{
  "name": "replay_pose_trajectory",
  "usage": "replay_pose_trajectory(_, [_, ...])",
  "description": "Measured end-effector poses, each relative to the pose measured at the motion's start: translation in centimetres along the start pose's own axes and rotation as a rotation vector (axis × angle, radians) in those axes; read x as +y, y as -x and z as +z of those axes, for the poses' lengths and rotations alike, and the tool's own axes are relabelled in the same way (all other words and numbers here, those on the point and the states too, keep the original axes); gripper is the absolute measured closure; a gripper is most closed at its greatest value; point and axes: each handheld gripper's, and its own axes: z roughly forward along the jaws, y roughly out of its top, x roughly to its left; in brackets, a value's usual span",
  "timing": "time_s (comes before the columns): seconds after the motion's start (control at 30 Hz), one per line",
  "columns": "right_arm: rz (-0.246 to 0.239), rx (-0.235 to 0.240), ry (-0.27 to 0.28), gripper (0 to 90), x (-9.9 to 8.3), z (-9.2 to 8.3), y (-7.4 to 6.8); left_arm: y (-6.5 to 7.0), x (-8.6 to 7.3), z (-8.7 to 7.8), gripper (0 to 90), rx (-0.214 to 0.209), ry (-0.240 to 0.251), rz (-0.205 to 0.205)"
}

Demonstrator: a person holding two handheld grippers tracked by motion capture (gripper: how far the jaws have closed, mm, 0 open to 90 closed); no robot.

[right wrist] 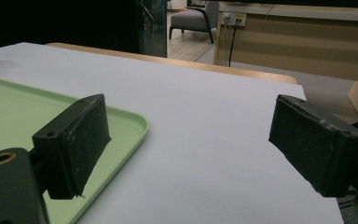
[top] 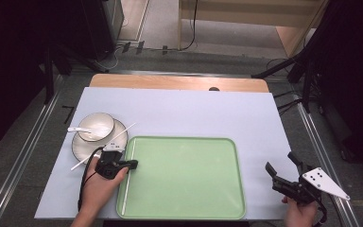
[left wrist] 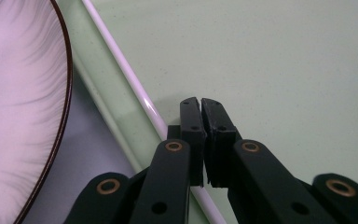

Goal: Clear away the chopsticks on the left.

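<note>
Left gripper working a chopstick at the tray's edge

Green tray (top: 184, 177) centre-table; the white chopstick (left wrist: 135, 84) lies along its left rim, running away past the left gripper (left wrist: 200, 103), jaws pressed together just beside it, apparently not pinching it. Right gripper (right wrist: 186, 140) spread wide, well apart.

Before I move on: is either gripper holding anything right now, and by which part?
Nothing is held. The left gripper is shut over the green tray, with the white chopstick lying beside its jaws, not between them. The right gripper is open and empty.
</note>
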Motion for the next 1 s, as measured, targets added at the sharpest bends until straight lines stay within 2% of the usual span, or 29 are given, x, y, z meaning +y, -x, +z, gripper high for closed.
replay_pose_trajectory(0.17, [0.002, 0.0, 0.0, 12.4, 0.0, 0.0, 0.0, -0.1, 0.0, 0.0, 90.0, -0.026, 0.001, 0.002])
replay_pose_trajectory(0.23, [0.002, 0.001, -0.001, 12.4, 0.0, 0.0, 0.0, -0.1, 0.0, -0.3, 88.7, -0.035, 0.016, 0.008])
replay_pose_trajectory(0.37, [0.001, 0.0, 0.0, 12.4, 0.0, 0.0, 0.0, -0.2, 0.4, -1.6, 80.5, -0.052, 0.065, 0.034])
replay_pose_trajectory(0.5, [0.001, 0.0, 0.0, 12.4, 0.0, 0.0, 0.0, -0.8, 0.6, -3.3, 73.8, -0.043, 0.119, 0.051])
replay_pose_trajectory(0.57, [0.003, 0.002, 0.001, 12.4, 0.0, 0.0, 0.0, -1.4, 0.5, -3.9, 71.4, -0.025, 0.116, 0.059])
replay_pose_trajectory(0.63, [0.003, 0.001, 0.002, 12.4, 0.0, 0.0, 0.0, -2.0, 0.5, -4.6, 68.6, 0.009, 0.1, 0.079])
replay_pose_trajectory(0.7, [0.003, 0.002, 0.001, 12.4, 0.0, 0.0, 0.0, -2.6, 0.5, -5.2, 66.9, 0.037, 0.107, 0.091])
replay_pose_trajectory(0.83, [0.003, 0.001, 0.001, 12.4, 0.0, 0.0, 0.0, -4.0, 0.3, -6.6, 64.8, 0.081, 0.122, 0.082])
replay_pose_trajectory(1.0, [0.005, 0.0, 0.006, 12.4, 0.0, -0.1, 0.1, -5.3, 0.0, -7.3, 63.5, 0.131, 0.091, 0.096])
